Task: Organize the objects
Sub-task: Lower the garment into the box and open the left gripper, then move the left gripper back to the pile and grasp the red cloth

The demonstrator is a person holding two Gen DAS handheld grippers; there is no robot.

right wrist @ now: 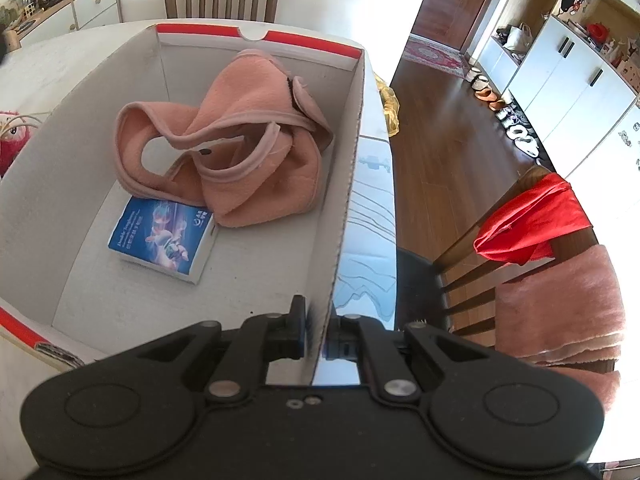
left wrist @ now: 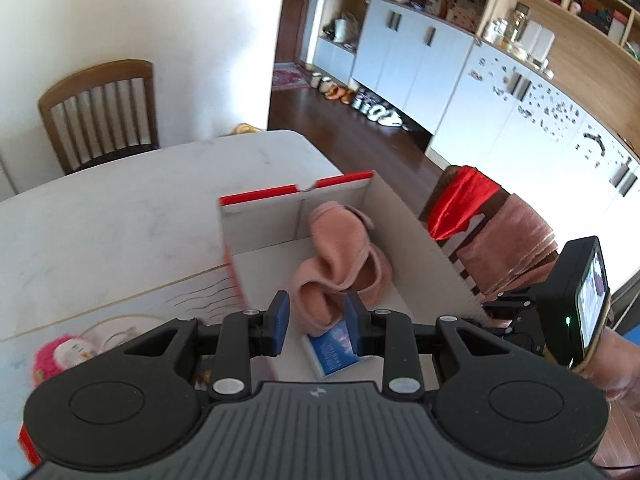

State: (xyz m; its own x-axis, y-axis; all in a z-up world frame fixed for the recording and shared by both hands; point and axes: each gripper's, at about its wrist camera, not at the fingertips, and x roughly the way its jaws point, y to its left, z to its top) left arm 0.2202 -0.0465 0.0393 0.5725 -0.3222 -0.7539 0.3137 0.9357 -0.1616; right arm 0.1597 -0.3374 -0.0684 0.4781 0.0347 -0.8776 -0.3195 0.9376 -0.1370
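An open cardboard box with a red rim stands on the white table. Inside lie a crumpled pink fleece garment and a small blue carton. My right gripper is shut on the box's right wall, one finger inside and one outside. My left gripper is open and empty above the box's near end, over the pink garment and the blue carton. The box wall rises to its right.
A pink plush toy lies on the table left of the box. A chair draped with red and pink cloth stands right of the table. Another wooden chair stands at the far side. White cabinets line the far wall.
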